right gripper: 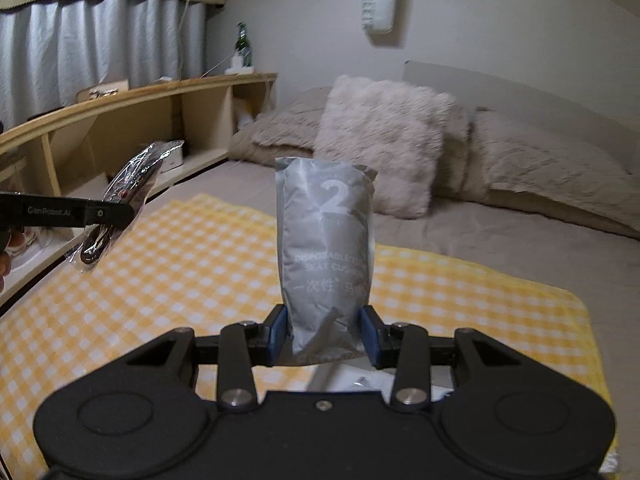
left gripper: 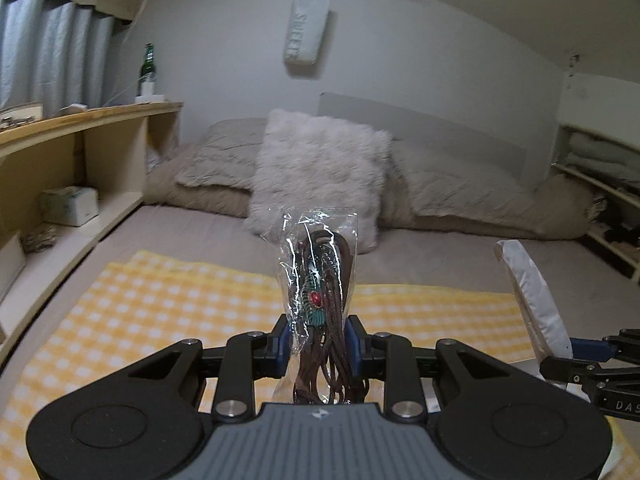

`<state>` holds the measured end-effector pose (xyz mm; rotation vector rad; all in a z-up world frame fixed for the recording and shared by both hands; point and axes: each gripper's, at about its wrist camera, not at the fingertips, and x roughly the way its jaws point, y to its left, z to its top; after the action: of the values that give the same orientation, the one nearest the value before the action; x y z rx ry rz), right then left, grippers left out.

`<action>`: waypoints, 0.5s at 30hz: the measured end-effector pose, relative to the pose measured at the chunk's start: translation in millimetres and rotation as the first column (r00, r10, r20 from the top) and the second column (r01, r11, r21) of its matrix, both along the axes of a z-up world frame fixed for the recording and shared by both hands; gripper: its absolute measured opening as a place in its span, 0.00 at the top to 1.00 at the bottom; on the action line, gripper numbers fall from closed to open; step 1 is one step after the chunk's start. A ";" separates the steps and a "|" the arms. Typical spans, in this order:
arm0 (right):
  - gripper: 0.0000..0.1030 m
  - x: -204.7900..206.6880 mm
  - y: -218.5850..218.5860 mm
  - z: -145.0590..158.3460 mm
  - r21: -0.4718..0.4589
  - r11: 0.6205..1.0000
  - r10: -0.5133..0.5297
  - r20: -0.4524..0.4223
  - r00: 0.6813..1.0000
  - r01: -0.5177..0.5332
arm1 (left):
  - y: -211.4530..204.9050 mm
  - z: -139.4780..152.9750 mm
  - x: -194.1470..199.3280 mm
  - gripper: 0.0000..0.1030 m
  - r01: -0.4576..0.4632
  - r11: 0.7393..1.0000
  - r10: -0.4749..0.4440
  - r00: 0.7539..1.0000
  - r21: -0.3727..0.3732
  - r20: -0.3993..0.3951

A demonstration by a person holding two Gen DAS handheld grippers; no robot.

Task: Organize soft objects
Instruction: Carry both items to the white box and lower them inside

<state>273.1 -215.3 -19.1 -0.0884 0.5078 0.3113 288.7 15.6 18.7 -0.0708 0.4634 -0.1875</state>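
My left gripper point(left gripper: 319, 342) is shut on a clear plastic bag of brown cords with a red and teal ornament point(left gripper: 320, 280), held upright above the yellow checked cloth point(left gripper: 160, 312). The same bag point(right gripper: 128, 192) and left gripper point(right gripper: 120, 214) show at the left of the right wrist view. My right gripper point(right gripper: 325, 336) is shut on a grey soft packet printed "2" and "disposable seat cushion" point(right gripper: 326, 256), held upright above the cloth point(right gripper: 200, 260). That packet point(left gripper: 536, 300) and the right gripper point(left gripper: 576, 354) show at the right edge of the left wrist view.
The cloth lies on a grey bed point(left gripper: 440, 256). A fluffy white cushion point(left gripper: 320, 176) and beige pillows point(left gripper: 460, 184) lie at the head. A wooden shelf unit point(left gripper: 92, 148) runs along the left, with a green bottle point(left gripper: 149, 68) on top. White items point(right gripper: 360, 384) lie under my right gripper.
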 end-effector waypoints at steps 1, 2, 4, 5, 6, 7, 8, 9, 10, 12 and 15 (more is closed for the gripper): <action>0.61 -4.0 -6.1 2.6 0.000 1.000 -0.010 0.005 1.000 0.010 | -7.0 0.7 -1.6 0.71 0.011 1.000 -0.011 1.000 -0.005 0.004; 0.61 -8.1 -12.4 5.0 -0.002 1.000 -0.023 0.011 1.000 0.023 | -13.9 0.9 -2.3 0.71 0.021 1.000 -0.021 1.000 -0.010 0.007; 0.61 -15.1 -23.5 8.5 -0.002 0.999 -0.051 0.018 0.999 0.051 | -28.4 0.9 -2.3 0.71 0.052 0.998 -0.052 0.999 -0.022 0.009; 0.61 -17.9 -30.2 10.1 0.000 0.998 -0.069 0.019 0.997 0.069 | -36.3 0.5 -3.0 0.71 0.070 0.997 -0.069 0.998 -0.031 0.010; 0.61 -20.9 -37.4 11.0 0.004 0.996 -0.085 0.020 0.996 0.085 | -43.8 -0.3 -3.7 0.71 0.088 0.995 -0.088 0.996 -0.043 0.010; 0.61 -24.1 -45.6 11.9 0.007 0.995 -0.104 0.019 0.994 0.104 | -52.2 -1.1 -4.0 0.71 0.113 0.992 -0.112 0.994 -0.057 0.008; 0.61 -26.3 -52.5 12.5 0.007 0.993 -0.119 0.020 0.993 0.118 | -59.7 -2.1 -4.0 0.71 0.137 0.988 -0.136 0.991 -0.069 0.007; 0.61 -28.8 -59.9 12.7 0.007 0.991 -0.133 0.021 0.991 0.133 | -68.2 -4.0 -3.3 0.71 0.163 0.983 -0.163 0.987 -0.084 0.004; 0.61 -31.3 -67.7 12.7 0.007 0.989 -0.150 0.021 0.988 0.150 | -76.4 -6.2 -2.7 0.71 0.187 0.977 -0.188 0.982 -0.098 0.001; 0.61 -35.1 -84.4 11.9 0.014 0.982 -0.188 0.014 0.982 0.187 | -94.0 -12.0 -0.5 0.71 0.233 0.963 -0.237 0.971 -0.137 -0.013; 0.61 -39.2 -108.5 8.5 0.025 0.969 -0.245 -0.001 0.969 0.245 | -119.4 -23.4 5.9 0.71 0.286 0.934 -0.302 0.952 -0.216 -0.048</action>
<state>233.9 -323.8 -10.6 -0.0013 0.5071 0.0749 294.6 -103.7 -4.6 -0.2144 0.5327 -0.5301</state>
